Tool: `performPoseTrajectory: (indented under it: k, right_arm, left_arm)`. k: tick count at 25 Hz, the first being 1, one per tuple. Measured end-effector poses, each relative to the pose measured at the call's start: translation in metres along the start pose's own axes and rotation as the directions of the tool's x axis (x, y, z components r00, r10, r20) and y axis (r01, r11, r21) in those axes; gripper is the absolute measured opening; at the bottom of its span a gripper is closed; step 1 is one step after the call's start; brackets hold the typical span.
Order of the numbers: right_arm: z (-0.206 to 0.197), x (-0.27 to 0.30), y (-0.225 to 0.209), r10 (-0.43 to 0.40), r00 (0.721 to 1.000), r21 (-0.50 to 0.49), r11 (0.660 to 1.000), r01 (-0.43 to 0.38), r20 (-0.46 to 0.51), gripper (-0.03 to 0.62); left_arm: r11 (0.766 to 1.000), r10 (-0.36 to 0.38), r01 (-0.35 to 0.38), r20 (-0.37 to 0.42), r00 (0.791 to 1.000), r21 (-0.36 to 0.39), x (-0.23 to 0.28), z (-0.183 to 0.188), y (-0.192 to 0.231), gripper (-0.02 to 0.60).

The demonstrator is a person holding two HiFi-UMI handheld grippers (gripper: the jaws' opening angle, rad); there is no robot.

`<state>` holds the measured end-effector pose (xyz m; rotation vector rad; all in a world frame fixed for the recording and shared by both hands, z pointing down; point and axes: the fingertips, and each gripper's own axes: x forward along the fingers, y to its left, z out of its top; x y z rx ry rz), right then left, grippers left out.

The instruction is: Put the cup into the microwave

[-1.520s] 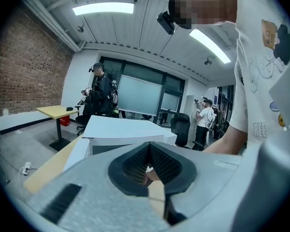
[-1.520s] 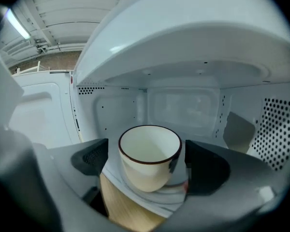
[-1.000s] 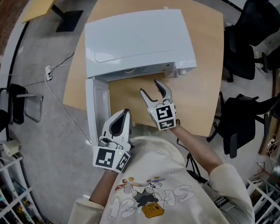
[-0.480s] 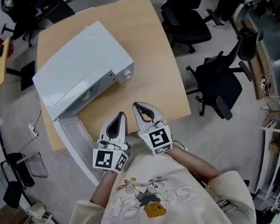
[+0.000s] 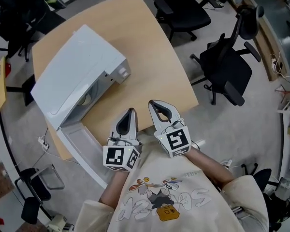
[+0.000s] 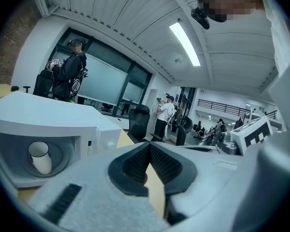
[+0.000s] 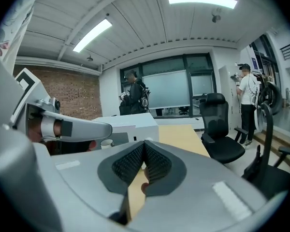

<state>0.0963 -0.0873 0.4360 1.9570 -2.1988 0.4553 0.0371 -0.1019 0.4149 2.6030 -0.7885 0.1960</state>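
1. At the table's near edge, the left gripper [image 5: 131,112] and the right gripper [image 5: 153,104] hover side by side, each with its jaws pressed together and nothing between them.
2. Toward the left side of the table [image 5: 157,52], the white microwave [image 5: 77,66] stands with its door [image 5: 82,146] swung open past the edge.
3. The cup [image 6: 39,157] stands upright inside the microwave's cavity.
4. Black office chairs [image 5: 227,69] stand off the table's right edge.

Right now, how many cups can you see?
1. The white cup stands inside the open microwave on the table. More could be hidden behind the microwave's walls.
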Motion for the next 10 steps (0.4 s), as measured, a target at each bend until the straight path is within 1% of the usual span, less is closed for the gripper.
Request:
performPoseTrajectory:
  k: [4, 10]
  right_arm:
    - [0.008, -0.008, -0.009, -0.003, 1.0, 0.003, 1.0, 0.003, 0.011, 0.005]
    - [0.009, -0.01, -0.013, -0.009, 1.0, 0.019, 1.0, 0.009, 0.024, 0.005]
  left_arm:
    - [1.0, -0.008, 0.008, -0.013, 1.0, 0.005, 0.007, -0.001, -0.01, 0.003]
    - [1.0, -0.011, 0.011, -0.02, 1.0, 0.013, 0.01, -0.002, -0.011, 0.003]
